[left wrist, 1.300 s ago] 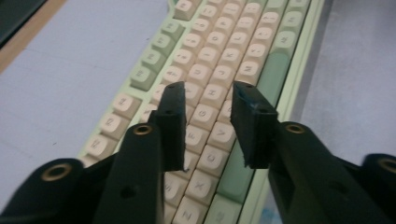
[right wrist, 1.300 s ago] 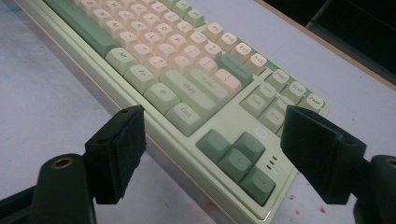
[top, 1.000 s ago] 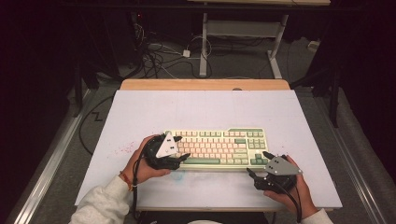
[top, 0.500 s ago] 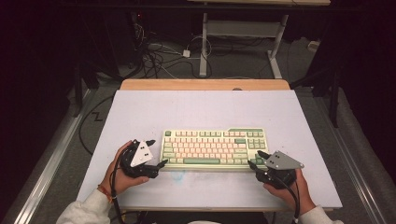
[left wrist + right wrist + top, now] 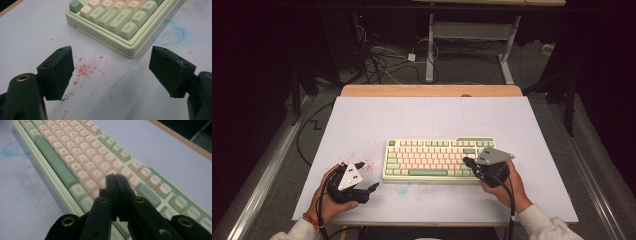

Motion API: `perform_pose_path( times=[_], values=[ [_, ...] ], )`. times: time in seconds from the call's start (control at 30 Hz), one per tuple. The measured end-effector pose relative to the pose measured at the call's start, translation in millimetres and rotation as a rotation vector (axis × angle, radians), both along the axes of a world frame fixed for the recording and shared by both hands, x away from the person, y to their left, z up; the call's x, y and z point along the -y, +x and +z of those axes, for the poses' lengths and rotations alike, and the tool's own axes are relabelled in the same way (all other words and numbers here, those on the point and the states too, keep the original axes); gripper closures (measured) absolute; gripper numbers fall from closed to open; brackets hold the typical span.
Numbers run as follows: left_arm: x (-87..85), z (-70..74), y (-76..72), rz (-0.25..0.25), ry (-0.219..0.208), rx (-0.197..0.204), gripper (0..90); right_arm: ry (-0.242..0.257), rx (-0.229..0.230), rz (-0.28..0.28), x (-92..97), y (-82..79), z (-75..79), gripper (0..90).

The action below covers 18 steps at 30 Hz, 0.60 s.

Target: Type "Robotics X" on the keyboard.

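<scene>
1. Nearest the person, the left hand-held gripper (image 5: 363,182) sits off the keyboard's left end, low over the bare desk (image 5: 422,117). Its jaws stand wide apart with nothing between them, having opened further in the last second. In the left gripper view the red flecks (image 5: 85,68) on the desk lie between the jaws.

2. From that gripper the keyboard (image 5: 439,160) lies at about 2 o'clock in the high view, just beside but not touching; its bottom-left corner, with the Ctrl key (image 5: 128,30), is the closest part.

3. The right hand-held gripper (image 5: 467,162) is the nearer one: its jaws have just been closing and now meet tip to tip, empty, right over the peach keys (image 5: 100,167) toward the keyboard's right end. I judge it is about to press a key there; whether the tips already touch one I cannot tell.

4. The keyboard rests flat near the desk's middle, its long axis running 9 to 3 o'clock, spacebar (image 5: 428,172) edge facing the person at 6 o'clock.
</scene>
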<state>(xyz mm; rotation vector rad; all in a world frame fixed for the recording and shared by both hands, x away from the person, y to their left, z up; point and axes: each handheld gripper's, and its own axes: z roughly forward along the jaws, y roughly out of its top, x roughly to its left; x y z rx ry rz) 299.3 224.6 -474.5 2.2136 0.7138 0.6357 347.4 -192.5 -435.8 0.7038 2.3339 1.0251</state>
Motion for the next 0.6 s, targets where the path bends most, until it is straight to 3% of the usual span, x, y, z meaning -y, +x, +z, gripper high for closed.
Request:
perform_pose_path(
  times=[0.1, 0.37, 0.5, 0.6],
  values=[
    [-1.6, 0.7, -0.1, 0.007, -0.020, 0.001, 19.3, -0.013, -0.009, 0.024, -15.1, 12.2, 0.6, 90.0],
    [-1.8, 0.7, -3.9, 0.006, -0.006, 0.004, 18.9, -0.069, -0.036, 0.063, -46.7, 37.2, -7.3, 90.0],
    [-1.3, 0.6, -3.2, 0.001, -0.014, -0.002, 18.9, -0.095, -0.044, 0.057, -52.2, 43.2, -12.2, 89.9],
    [0.4, -0.9, -3.1, -0.002, 0.010, -0.004, 18.9, -0.105, -0.051, 0.046, -51.7, 46.5, -14.6, 90.0]
  ],
)
